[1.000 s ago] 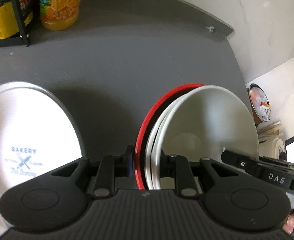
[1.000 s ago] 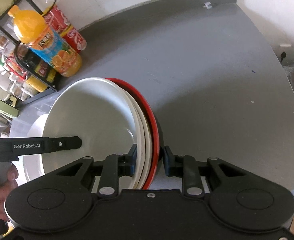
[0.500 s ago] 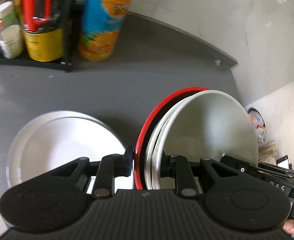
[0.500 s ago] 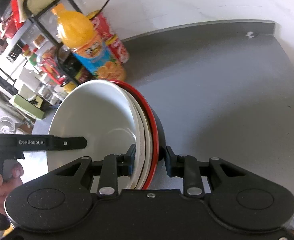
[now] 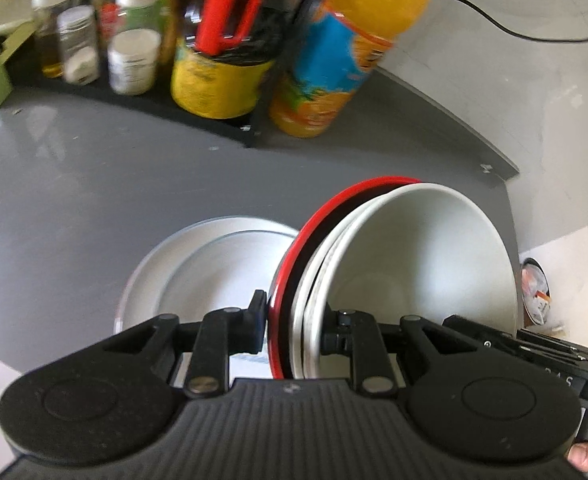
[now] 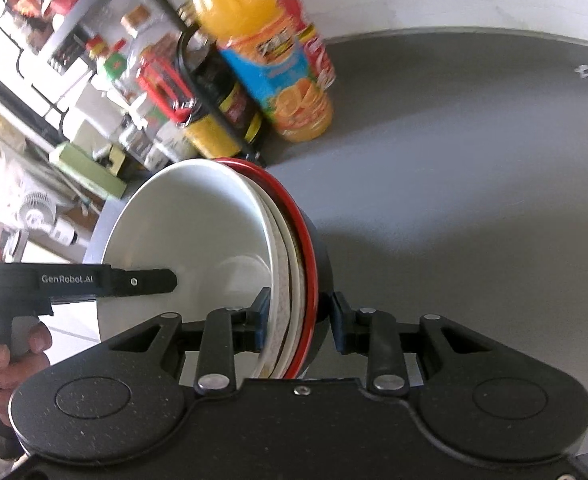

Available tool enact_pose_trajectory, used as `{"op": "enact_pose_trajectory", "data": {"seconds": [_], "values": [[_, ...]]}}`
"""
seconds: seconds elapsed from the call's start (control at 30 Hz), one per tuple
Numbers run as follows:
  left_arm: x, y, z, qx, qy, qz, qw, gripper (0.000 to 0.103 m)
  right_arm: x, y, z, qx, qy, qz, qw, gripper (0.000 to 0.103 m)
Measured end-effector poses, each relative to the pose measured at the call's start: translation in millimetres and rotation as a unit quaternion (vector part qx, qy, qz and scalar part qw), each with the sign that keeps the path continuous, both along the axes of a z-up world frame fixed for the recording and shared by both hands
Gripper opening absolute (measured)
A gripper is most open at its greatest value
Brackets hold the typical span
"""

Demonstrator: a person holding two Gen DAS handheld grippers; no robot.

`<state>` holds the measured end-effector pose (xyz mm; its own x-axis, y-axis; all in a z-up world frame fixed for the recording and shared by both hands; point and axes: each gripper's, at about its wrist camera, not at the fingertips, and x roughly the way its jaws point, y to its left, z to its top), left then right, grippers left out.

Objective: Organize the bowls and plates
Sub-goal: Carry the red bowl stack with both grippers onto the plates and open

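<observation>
A stack of nested bowls (image 5: 414,280) hangs tilted above the grey counter (image 5: 73,200): a black outer bowl with a red rim (image 5: 294,256) and white bowls inside. My left gripper (image 5: 294,326) is shut on the stack's near rim. In the right wrist view the same stack (image 6: 197,232) is pinched at its opposite rim by my right gripper (image 6: 300,320), also shut on it. White plates (image 5: 213,272) lie stacked on the counter, just left of and below the bowls. Each gripper's body shows in the other's view, the right gripper's (image 5: 534,344) and the left gripper's (image 6: 105,282).
An orange juice bottle (image 5: 342,60) and a black rack of jars and bottles (image 5: 133,52) stand at the back of the counter, with a cola can (image 6: 314,52) behind the bottle. The counter ends at the right, and a bin (image 5: 536,296) sits on the floor below.
Both grippers carried the bowl stack leftwards and slightly up. The rack and juice bottle came closer into view. The white plates shifted from the far left to just beside the stack.
</observation>
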<state>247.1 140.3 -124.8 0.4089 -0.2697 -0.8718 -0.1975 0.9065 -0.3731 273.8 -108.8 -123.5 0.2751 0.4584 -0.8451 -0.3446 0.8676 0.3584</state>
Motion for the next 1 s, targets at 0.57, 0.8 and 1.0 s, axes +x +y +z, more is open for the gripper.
{"op": "enact_pose_trajectory", "data": {"seconds": [0.57, 0.8, 1.0], "values": [[-5, 52, -37, -0.006, 0.037, -0.007, 0.9993, 0.021, -12, 39, -26, -0.030, 0.040, -0.029, 0.998, 0.029], [9, 57, -41, -0.007, 0.034, -0.052, 0.9980, 0.023, -8, 44, -31, -0.032, 0.037, -0.080, 0.996, 0.029], [19, 61, -44, -0.014, 0.030, -0.067, 0.9972, 0.024, -9, 47, -36, -0.036, 0.033, -0.116, 0.992, 0.032]]}}
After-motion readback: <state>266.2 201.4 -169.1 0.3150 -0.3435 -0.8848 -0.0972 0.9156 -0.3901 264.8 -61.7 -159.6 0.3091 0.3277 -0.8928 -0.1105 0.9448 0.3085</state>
